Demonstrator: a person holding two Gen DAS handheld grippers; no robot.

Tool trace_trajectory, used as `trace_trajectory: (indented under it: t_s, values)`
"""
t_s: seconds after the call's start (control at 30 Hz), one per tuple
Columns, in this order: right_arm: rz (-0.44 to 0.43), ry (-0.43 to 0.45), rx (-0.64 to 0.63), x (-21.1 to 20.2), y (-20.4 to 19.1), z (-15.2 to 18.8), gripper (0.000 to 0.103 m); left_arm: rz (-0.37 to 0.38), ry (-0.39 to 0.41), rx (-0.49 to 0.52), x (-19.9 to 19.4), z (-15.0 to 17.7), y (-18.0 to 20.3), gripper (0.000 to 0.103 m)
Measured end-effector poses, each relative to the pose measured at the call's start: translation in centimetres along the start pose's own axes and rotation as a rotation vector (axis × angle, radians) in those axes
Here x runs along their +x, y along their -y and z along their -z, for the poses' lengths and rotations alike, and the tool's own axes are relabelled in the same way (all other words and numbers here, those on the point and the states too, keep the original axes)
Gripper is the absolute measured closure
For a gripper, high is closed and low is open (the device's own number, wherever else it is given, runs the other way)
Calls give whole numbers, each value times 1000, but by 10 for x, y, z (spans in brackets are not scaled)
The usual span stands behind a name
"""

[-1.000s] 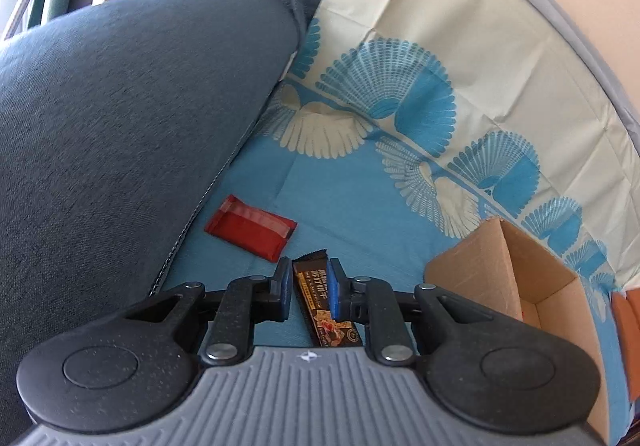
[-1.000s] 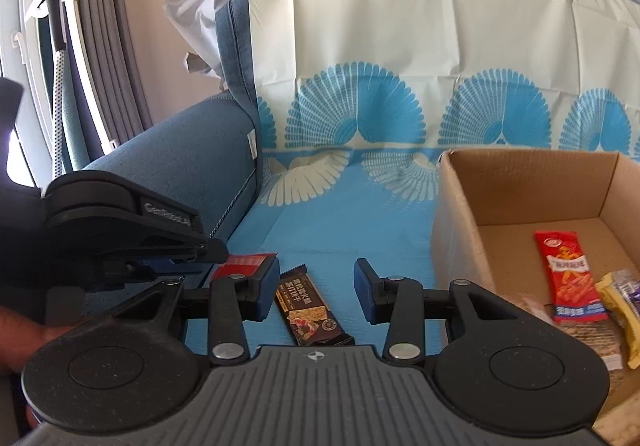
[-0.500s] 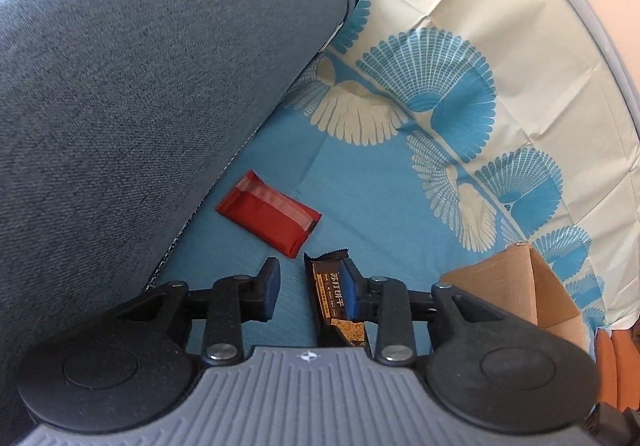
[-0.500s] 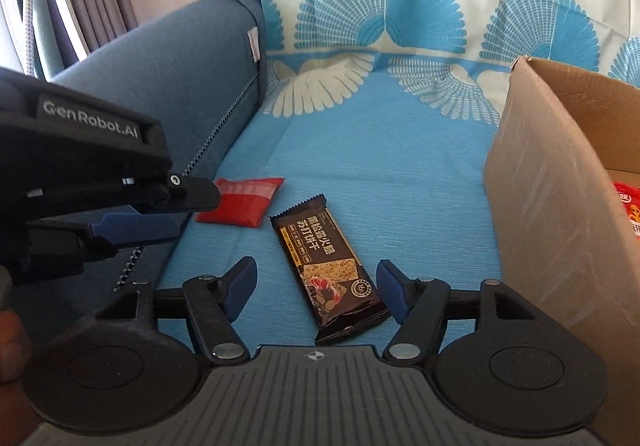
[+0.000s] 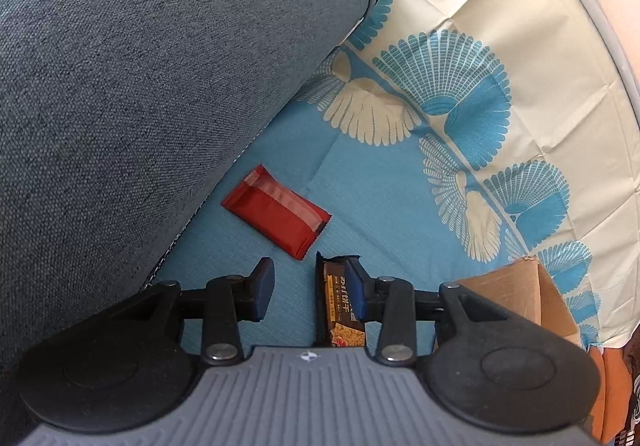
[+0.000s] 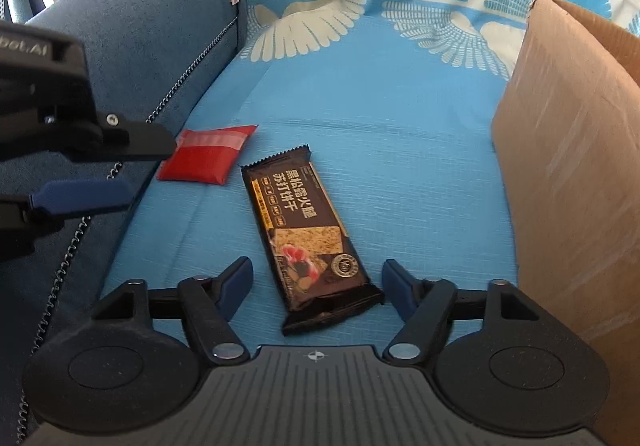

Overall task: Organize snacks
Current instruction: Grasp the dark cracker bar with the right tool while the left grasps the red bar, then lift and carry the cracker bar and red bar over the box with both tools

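**Both grippers apart over the dark biscuit bar**

Left gripper: jaws just widened, no longer clamping; right pad beside the dark biscuit bar, contact hard to judge, left pad well clear. Right gripper: jaws just narrowed yet apart, straddling the bar's near end without pressing. Bar flat on the blue patterned cloth, red packet just beside it toward the sofa armrest. Cardboard box close on the right.
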State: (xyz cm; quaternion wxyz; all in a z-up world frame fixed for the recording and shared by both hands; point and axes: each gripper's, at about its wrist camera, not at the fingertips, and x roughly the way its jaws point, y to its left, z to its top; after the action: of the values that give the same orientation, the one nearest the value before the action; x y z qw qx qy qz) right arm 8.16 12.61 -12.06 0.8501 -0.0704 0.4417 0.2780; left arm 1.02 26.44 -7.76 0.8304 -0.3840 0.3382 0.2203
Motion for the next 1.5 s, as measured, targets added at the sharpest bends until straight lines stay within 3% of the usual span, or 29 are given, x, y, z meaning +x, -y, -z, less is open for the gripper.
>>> trace_trajectory:
  t_s: [0.03,0.1,0.3,0.43,0.5,0.67,0.77,0.9,1.2,1.37,1.5]
  values:
    - [-9,7,-3,-1,1,1,59,0,-1,-2,1,0,0,59]
    - [-35,9,11,-3,4,3,61,6,-1,-13,2,0,-1,56]
    - [-45,4,124,-23,19,7,62,33,-3,-94,14,-3,-5,44]
    - [-39,-28,129,-42,20,16,61,19,-7,-151,29,-8,-6,42]
    - [-40,-32,120,-53,20,23,61,1,-6,-168,38,-10,-4,35]
    - [-12,-59,107,-56,20,34,61,-87,24,-119,61,-21,7,26]
    - [28,-69,130,-50,23,35,61,-171,-5,-81,79,-28,11,24]
    - [40,-102,136,-41,25,35,60,-217,9,-5,91,-31,24,19]
    - [65,-97,113,-34,21,35,56,-316,26,184,107,-26,42,22]
    - [74,-95,103,-32,22,33,55,-366,41,246,107,-24,43,47]
    - [80,-92,99,-32,19,34,55,-365,42,271,104,-23,41,55]
